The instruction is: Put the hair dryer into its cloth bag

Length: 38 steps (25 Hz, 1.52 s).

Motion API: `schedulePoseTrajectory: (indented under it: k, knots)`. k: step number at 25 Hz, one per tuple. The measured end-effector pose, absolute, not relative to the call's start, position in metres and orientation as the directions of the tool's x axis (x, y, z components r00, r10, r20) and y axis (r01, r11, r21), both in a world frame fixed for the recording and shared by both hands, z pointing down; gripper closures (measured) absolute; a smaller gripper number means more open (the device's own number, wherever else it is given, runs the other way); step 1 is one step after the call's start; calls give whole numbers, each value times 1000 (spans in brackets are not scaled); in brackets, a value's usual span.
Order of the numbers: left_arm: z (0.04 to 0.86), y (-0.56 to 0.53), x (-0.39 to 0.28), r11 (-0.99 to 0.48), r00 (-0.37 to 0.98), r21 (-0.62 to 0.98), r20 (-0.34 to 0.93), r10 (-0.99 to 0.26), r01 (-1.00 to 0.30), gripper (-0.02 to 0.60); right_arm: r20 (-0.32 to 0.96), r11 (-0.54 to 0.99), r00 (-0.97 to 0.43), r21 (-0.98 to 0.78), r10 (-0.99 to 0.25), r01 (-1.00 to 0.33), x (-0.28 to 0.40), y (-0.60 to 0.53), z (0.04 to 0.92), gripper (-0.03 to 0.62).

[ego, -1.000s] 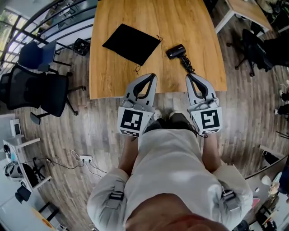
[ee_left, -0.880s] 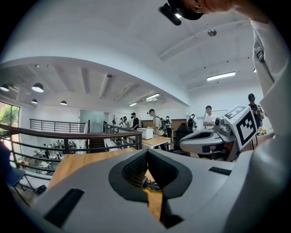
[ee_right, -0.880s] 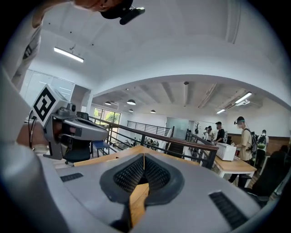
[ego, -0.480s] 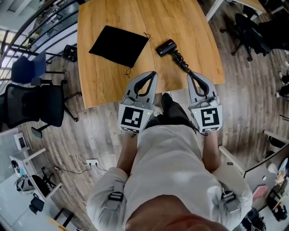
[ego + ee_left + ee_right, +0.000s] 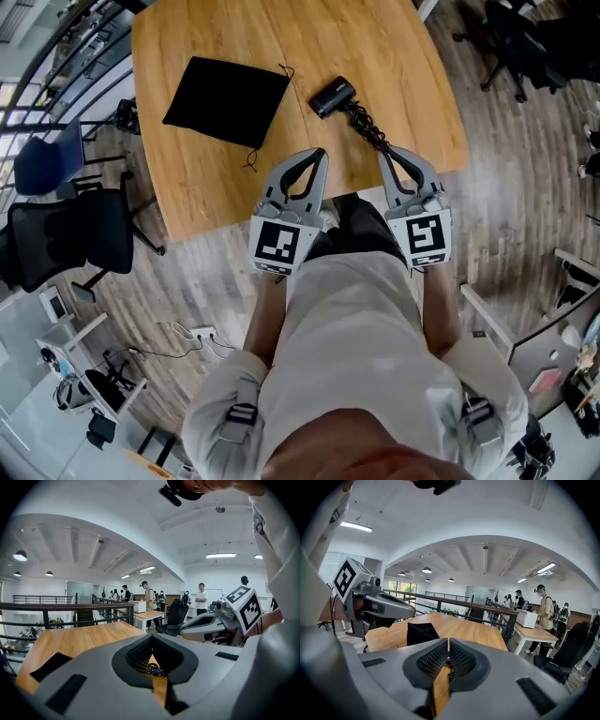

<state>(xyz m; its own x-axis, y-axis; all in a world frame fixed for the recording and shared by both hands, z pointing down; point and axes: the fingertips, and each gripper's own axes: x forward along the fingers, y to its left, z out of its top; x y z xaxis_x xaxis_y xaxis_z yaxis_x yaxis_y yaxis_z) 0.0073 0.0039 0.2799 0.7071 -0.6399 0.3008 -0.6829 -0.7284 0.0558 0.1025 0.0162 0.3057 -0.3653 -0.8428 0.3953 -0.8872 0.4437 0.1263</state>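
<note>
A black cloth bag (image 5: 225,101) lies flat on the wooden table (image 5: 394,56), at its left. The black hair dryer (image 5: 333,96) lies to its right, and its coiled cord (image 5: 368,131) trails toward the near edge. My left gripper (image 5: 319,152) hangs over the near edge, between bag and dryer, shut and empty. My right gripper (image 5: 383,152) is beside the cord's end, also shut and empty. In the left gripper view the gripper (image 5: 152,636) frames the cord (image 5: 153,669), with the bag (image 5: 50,663) at left. The right gripper view shows the gripper (image 5: 448,641) and the bag (image 5: 421,632).
Black office chairs (image 5: 70,234) and a blue chair (image 5: 47,159) stand left of the table. A power strip (image 5: 194,333) lies on the wood floor. A railing (image 5: 70,606) runs behind the table. Several people stand by other desks (image 5: 147,616) beyond it.
Both grippers have sunk and moved forward toward the table. The hair dryer and its cord now lie closer to the right gripper's tips. Both stay shut.
</note>
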Motion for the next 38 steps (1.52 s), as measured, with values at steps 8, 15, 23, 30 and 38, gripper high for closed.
schedulePoseTrajectory:
  k: [8,15,23,30,38]
  knots:
    - [323,-15,24,-743,719,90,352,-599,-663,561,452,452,-361,109,-816,-885,111,-3,348,571]
    - [356,-28,37,-760,734,114,382,-561,-640,562,505,460,-354,98,-787,-883,117,-17,388,571]
    - [390,-40,52,-780,748,135,421,-513,-611,561,556,463,-346,79,-756,-883,123,-27,427,571]
    - [414,-44,65,-792,755,152,449,-477,-591,561,611,501,-367,56,-701,-864,122,-31,458,570]
    - [435,-48,74,-799,757,175,484,-439,-576,561,673,534,-372,40,-640,-845,124,-37,484,515]
